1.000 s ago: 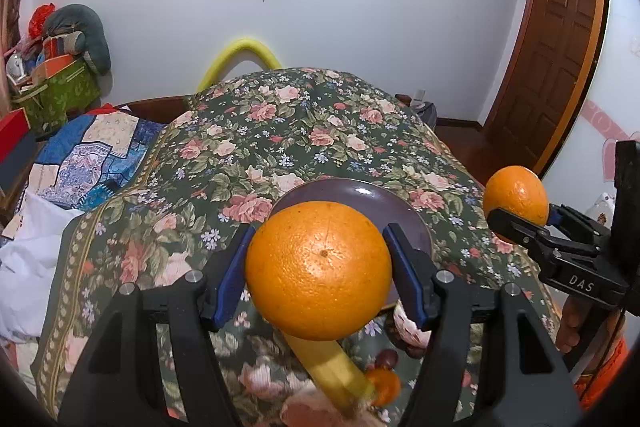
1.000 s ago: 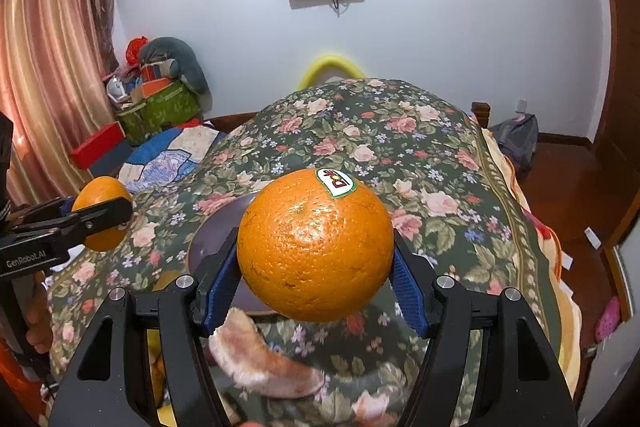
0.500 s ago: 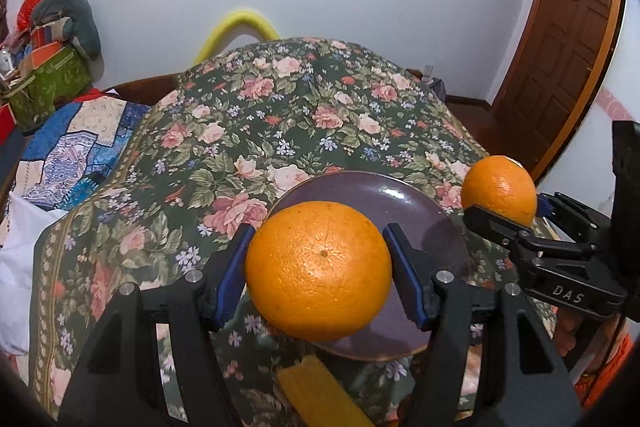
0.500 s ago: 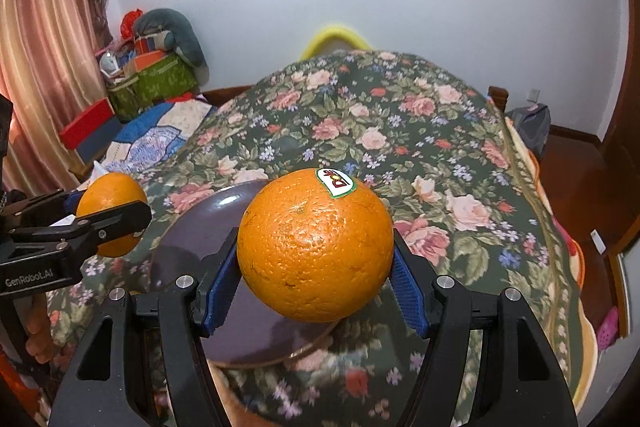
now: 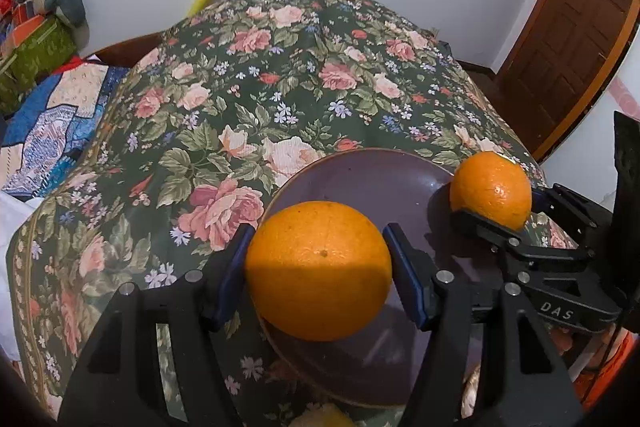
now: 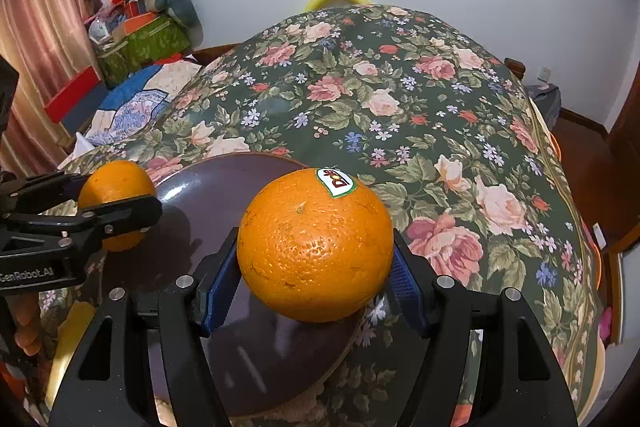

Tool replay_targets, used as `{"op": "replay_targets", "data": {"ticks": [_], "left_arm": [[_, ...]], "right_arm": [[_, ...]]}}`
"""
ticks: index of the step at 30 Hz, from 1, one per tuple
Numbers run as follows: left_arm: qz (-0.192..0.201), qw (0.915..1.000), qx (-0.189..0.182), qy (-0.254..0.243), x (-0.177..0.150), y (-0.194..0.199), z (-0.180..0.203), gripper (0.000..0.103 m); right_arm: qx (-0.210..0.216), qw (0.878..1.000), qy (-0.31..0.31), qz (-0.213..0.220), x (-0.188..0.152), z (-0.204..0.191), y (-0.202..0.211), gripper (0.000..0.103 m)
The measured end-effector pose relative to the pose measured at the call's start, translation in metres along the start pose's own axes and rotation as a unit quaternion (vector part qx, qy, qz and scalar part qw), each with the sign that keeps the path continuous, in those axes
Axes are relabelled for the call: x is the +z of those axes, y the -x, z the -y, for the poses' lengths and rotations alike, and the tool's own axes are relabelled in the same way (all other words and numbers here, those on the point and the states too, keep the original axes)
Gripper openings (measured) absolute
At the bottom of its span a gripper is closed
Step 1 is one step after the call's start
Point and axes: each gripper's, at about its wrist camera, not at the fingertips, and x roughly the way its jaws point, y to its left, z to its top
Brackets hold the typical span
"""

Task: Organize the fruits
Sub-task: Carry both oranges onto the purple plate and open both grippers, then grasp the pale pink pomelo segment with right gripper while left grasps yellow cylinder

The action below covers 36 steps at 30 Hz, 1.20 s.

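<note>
My left gripper (image 5: 318, 273) is shut on a plain orange (image 5: 318, 269), held just over the near left rim of a dark purple plate (image 5: 372, 183) on the floral bedspread. My right gripper (image 6: 316, 247) is shut on an orange with a white sticker (image 6: 314, 247), held over the plate's (image 6: 224, 183) right side. The right gripper and its orange (image 5: 491, 194) show at the right of the left wrist view, above the plate's right rim. The left gripper and its orange (image 6: 114, 201) show at the left of the right wrist view.
The floral bedspread (image 5: 280, 75) stretches away behind the plate. A yellow fruit (image 5: 324, 419) peeks out at the bottom edge, below the plate. Piled boxes and cushions (image 6: 148, 23) stand at the back left, a wooden door (image 5: 572, 27) at the right.
Both grippers have moved forward and down with their oranges, so the plate now lies close beneath them. The banana and other fruit have slid out of view below.
</note>
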Motion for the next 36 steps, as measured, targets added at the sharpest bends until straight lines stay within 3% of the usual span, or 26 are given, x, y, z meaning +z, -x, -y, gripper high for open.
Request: {"op": "replay_targets", "data": {"ticks": [15,25,36], "left_arm": [[-0.030,0.9995,-0.009,-0.005,0.002,-0.025,0.005,0.065],[0.009,0.9999,0.000,-0.008,0.003,0.011,0.009,0.068],[0.058,0.9982,0.012,-0.008,-0.016,0.084,0.015,0.068]], "right_arm": [[-0.009,0.999,0.037,-0.025,0.002,-0.007,-0.015,0.066],[0.002,0.999,0.039,0.000,-0.003,-0.016,0.008,0.068],[0.005,0.999,0.034,0.034,-0.015,-0.025,0.063,0.068]]}}
